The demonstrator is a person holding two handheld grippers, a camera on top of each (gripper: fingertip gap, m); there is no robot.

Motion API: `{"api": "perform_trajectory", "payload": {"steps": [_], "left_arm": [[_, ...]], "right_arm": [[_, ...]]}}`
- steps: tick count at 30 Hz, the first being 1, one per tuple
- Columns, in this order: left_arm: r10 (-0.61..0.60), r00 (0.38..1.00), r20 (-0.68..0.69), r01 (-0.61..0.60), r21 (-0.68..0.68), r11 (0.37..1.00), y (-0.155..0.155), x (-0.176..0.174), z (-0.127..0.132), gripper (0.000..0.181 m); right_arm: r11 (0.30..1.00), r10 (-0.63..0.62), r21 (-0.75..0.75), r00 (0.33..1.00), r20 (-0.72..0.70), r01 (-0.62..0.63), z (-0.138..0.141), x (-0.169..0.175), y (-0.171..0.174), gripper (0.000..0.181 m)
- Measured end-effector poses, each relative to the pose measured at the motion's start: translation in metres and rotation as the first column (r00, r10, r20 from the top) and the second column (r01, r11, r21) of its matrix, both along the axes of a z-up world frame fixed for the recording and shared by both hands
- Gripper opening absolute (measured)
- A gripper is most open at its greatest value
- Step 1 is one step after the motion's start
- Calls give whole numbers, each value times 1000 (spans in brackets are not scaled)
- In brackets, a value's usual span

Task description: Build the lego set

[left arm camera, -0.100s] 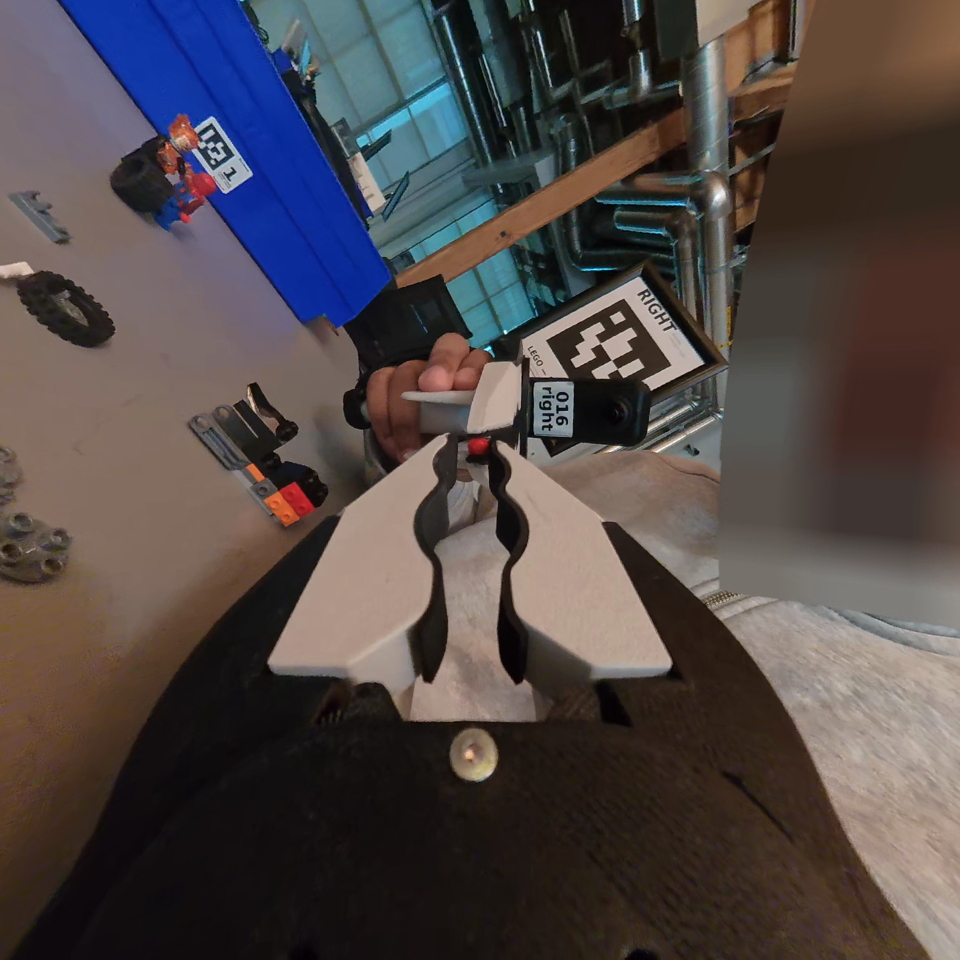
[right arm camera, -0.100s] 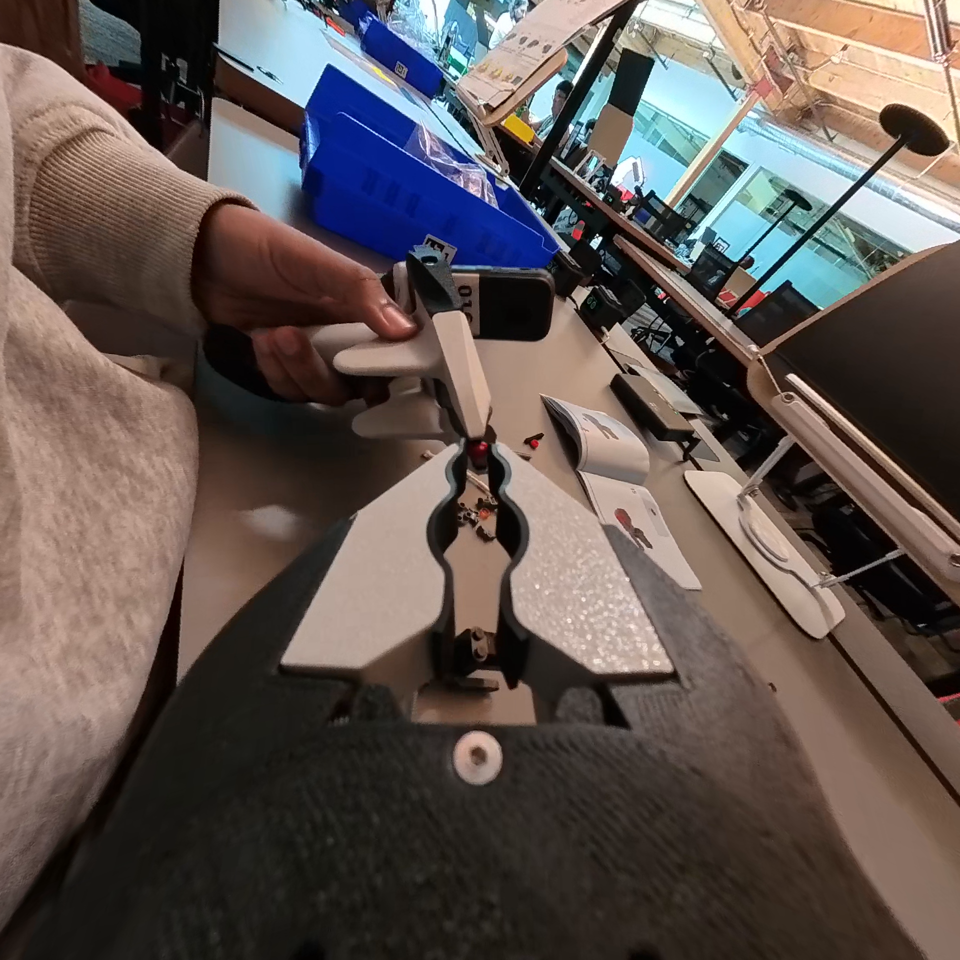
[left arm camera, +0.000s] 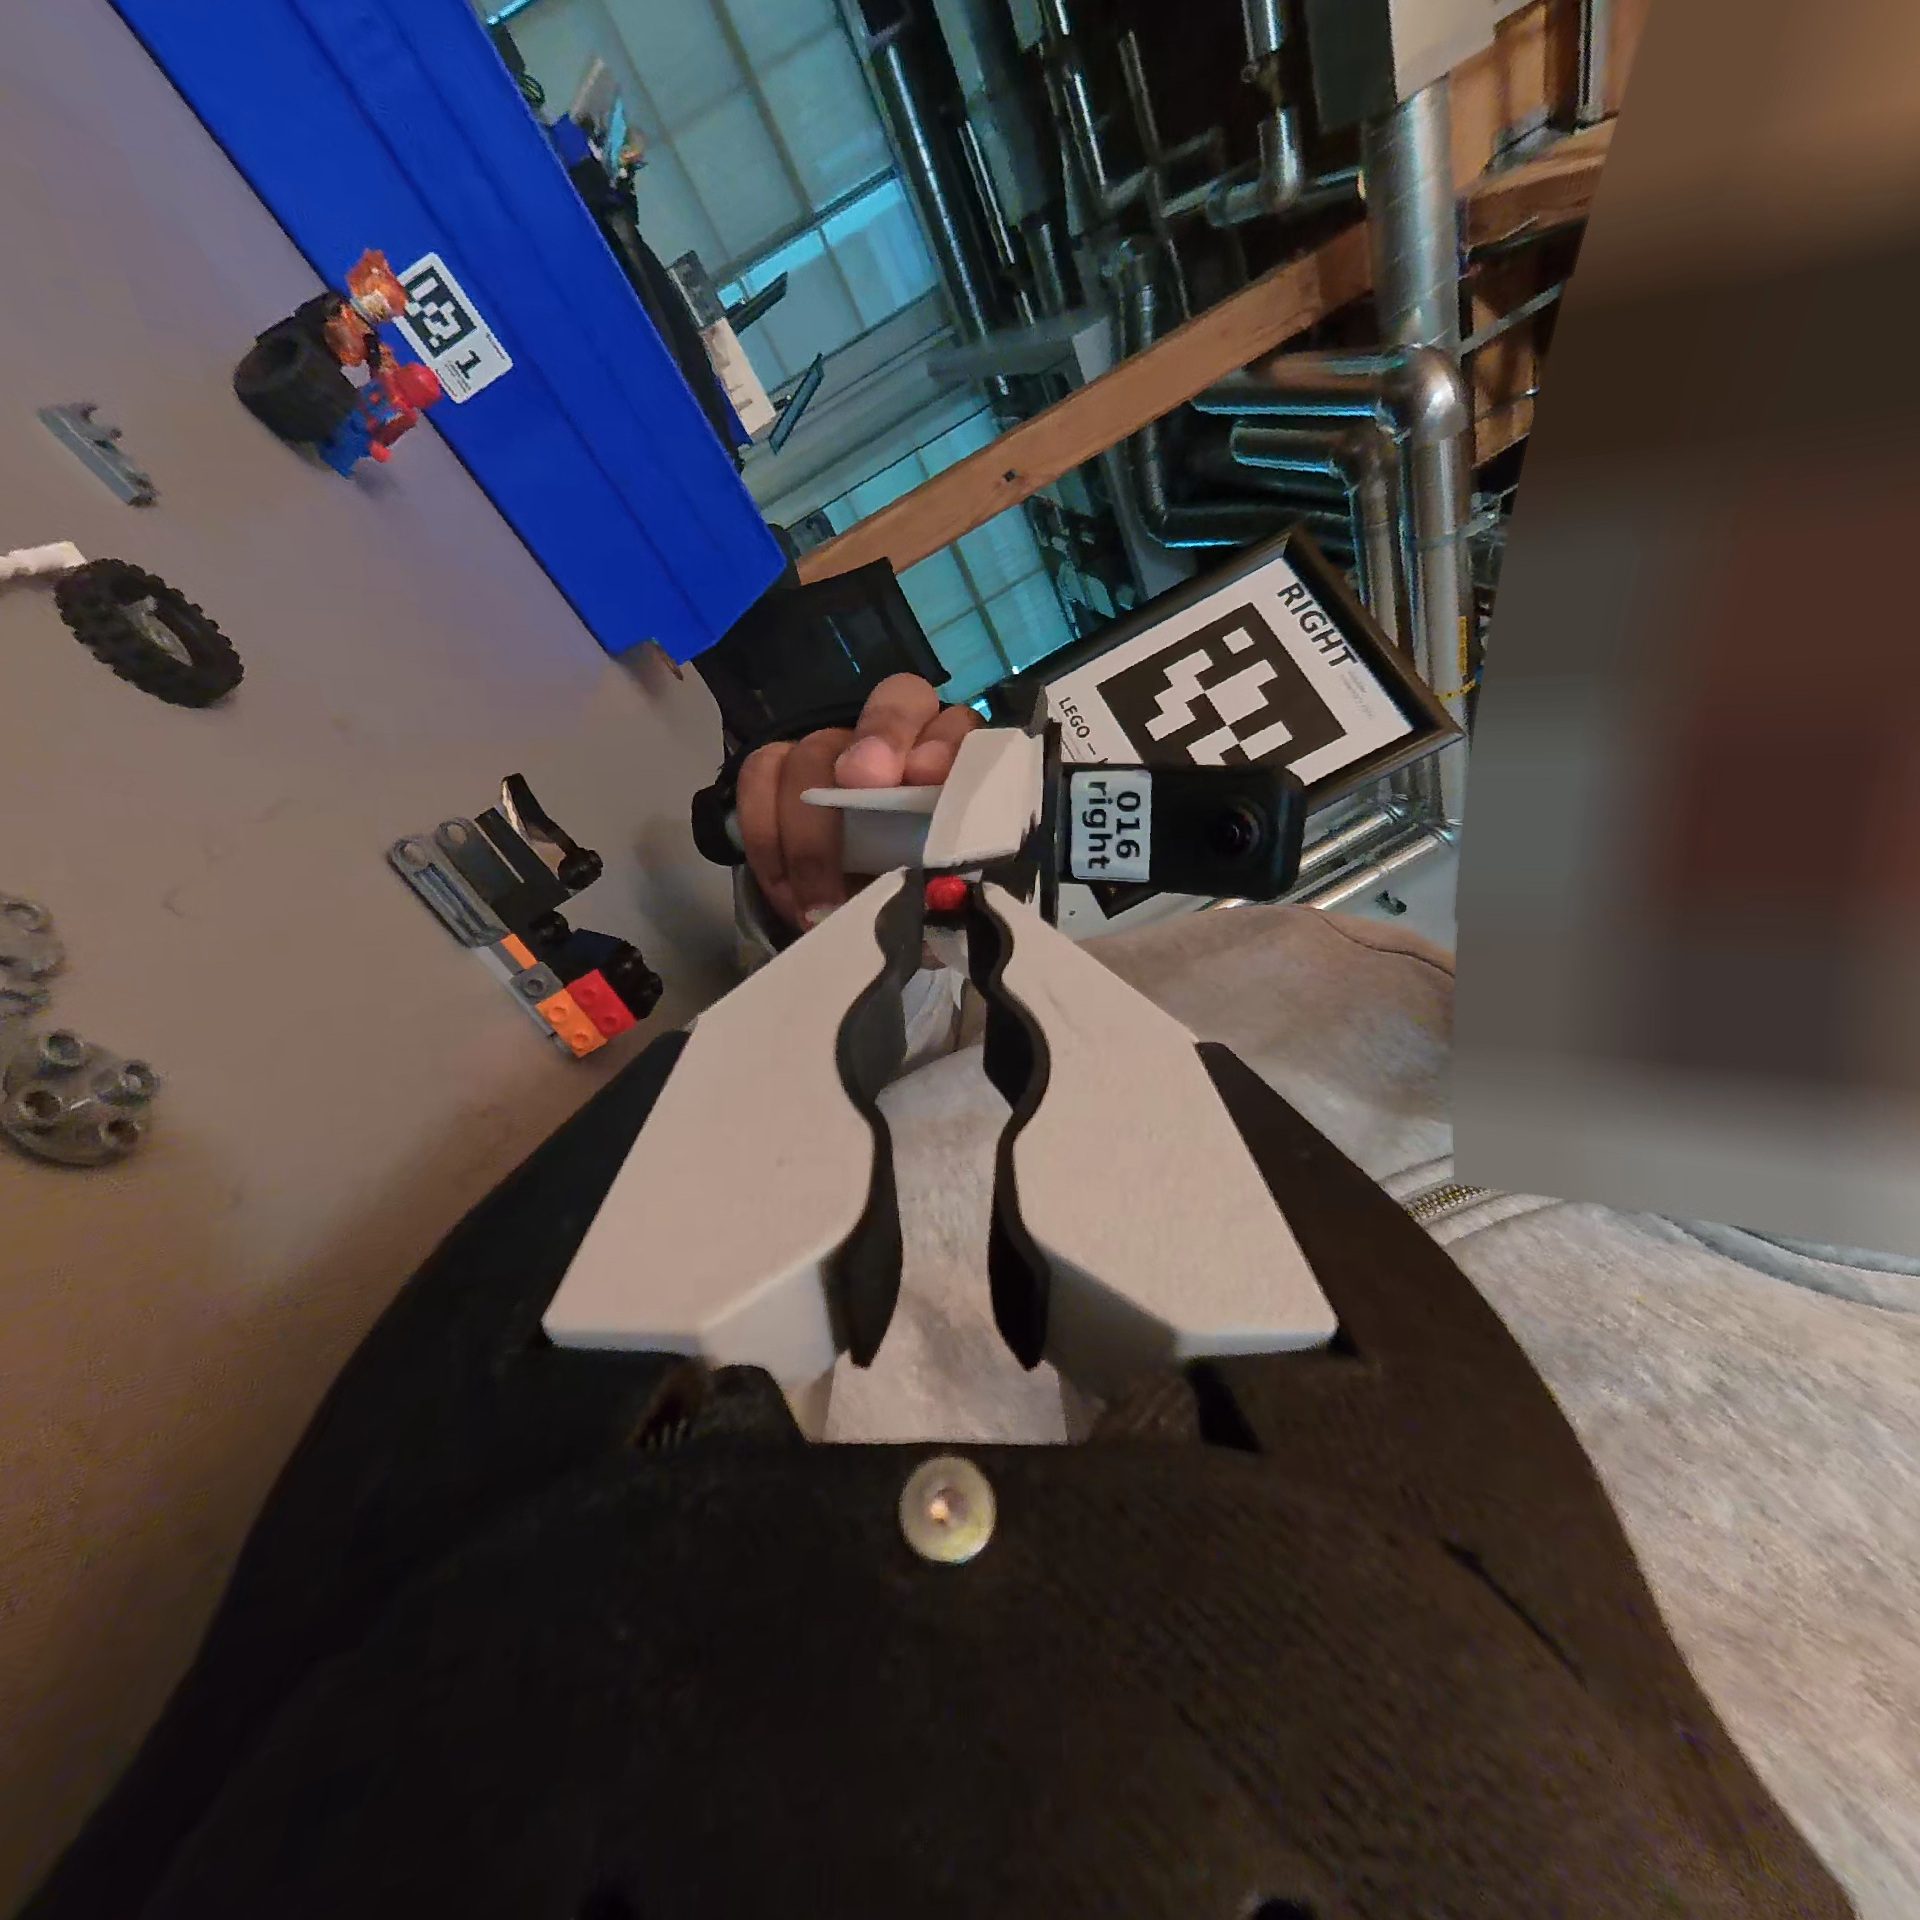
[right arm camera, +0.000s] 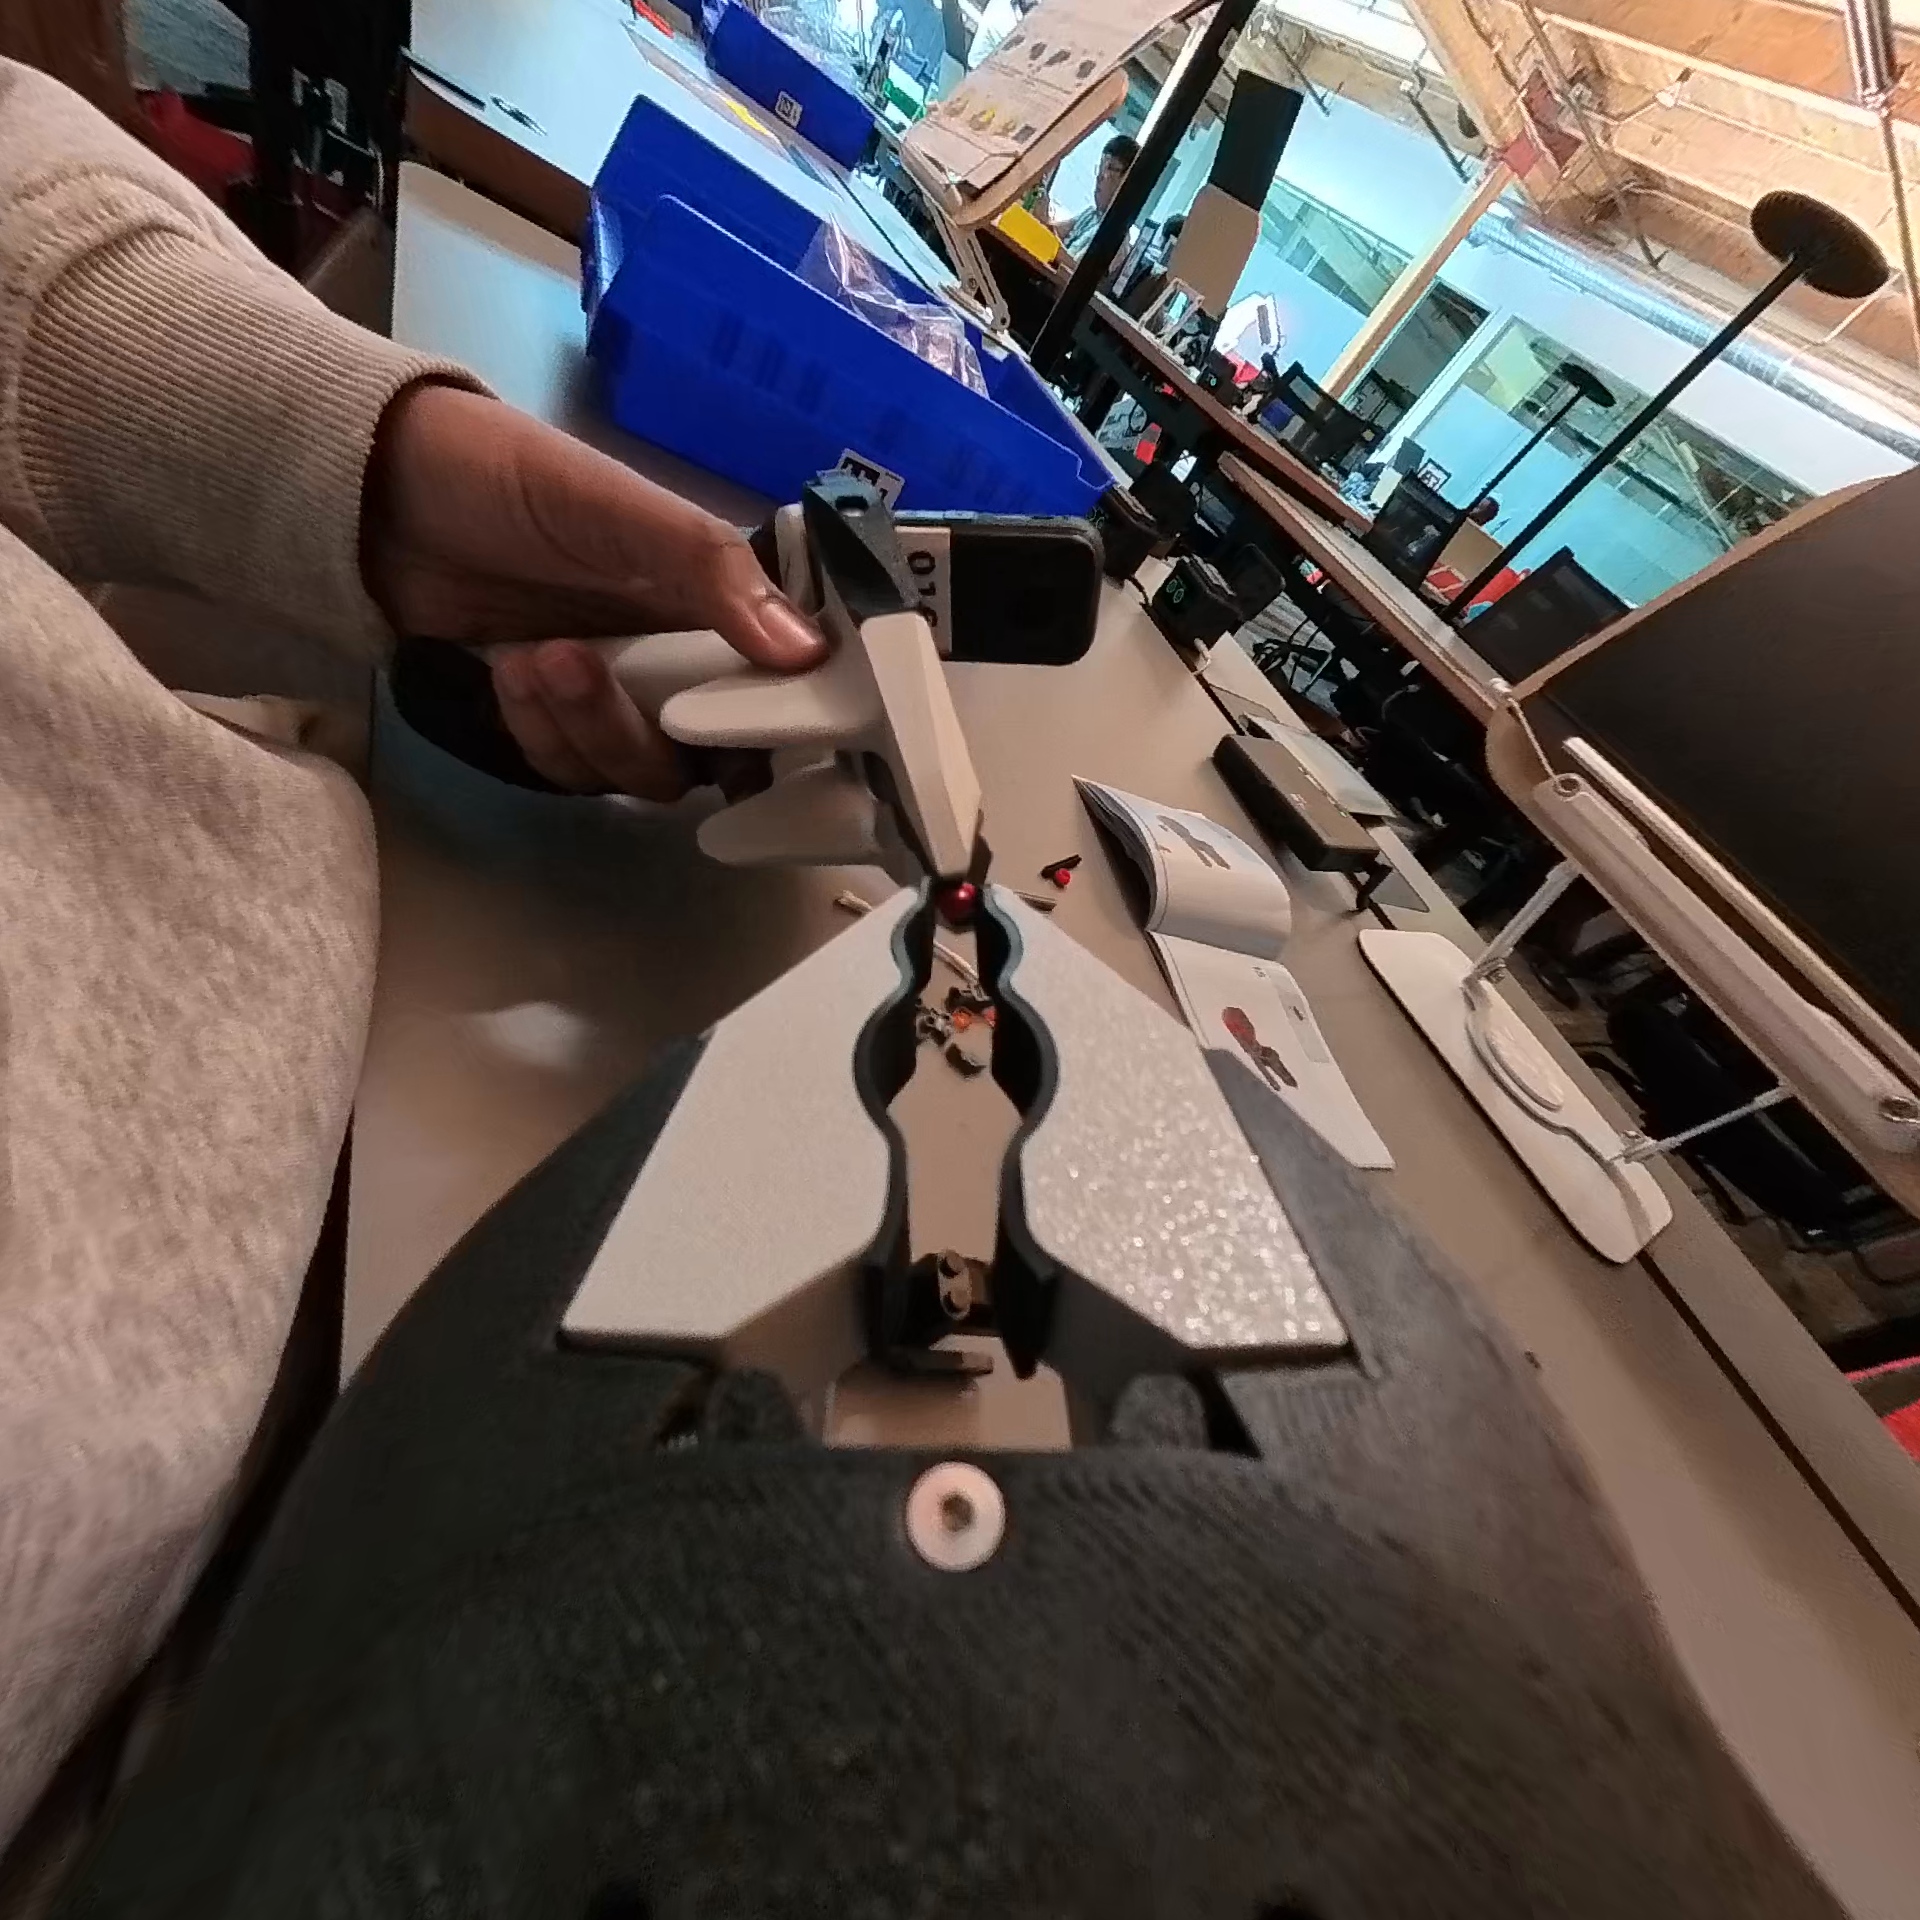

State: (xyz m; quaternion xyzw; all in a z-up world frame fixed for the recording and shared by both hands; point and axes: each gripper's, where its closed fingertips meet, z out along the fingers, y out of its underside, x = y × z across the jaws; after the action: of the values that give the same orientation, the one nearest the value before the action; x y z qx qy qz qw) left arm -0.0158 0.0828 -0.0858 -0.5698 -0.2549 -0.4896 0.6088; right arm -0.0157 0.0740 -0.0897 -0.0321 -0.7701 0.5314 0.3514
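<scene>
My two grippers meet tip to tip above the grey table. In the left wrist view my left gripper has its jaws nearly closed on a small red piece, and the right gripper's fingers touch it from beyond. In the right wrist view my right gripper is closed on the same red piece, and the left gripper's fingers come down onto it. A partial build of black, red and orange bricks on a grey plate lies on the table to the left.
A spoked tyre, two minifigures by a black tyre, and grey round plates lie near the blue bin. The right wrist view shows an open booklet, small loose parts, a white lamp base and a monitor. My two grippers' fingertips are within a few centimetres of each other.
</scene>
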Motion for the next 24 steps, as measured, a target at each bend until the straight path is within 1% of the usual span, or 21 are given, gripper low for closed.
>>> {"api": "perform_trajectory", "payload": {"steps": [8, 17, 24], "left_arm": [[9, 1000, -17, -9, -11, 1000, -1, -1, 0, 4], [-41, 999, 20, 40, 56, 998, -4, 3, 7, 4], [-37, 999, 19, 36, 60, 998, -5, 2, 8, 2]], "right_arm": [[1000, -10, 17, 1000, -10, 10, 0, -1, -1, 6], [997, 44, -68, 998, 38, -41, 7, 2, -2, 5], [995, 55, -89, 997, 50, -50, 7, 2, 0, 5]]}}
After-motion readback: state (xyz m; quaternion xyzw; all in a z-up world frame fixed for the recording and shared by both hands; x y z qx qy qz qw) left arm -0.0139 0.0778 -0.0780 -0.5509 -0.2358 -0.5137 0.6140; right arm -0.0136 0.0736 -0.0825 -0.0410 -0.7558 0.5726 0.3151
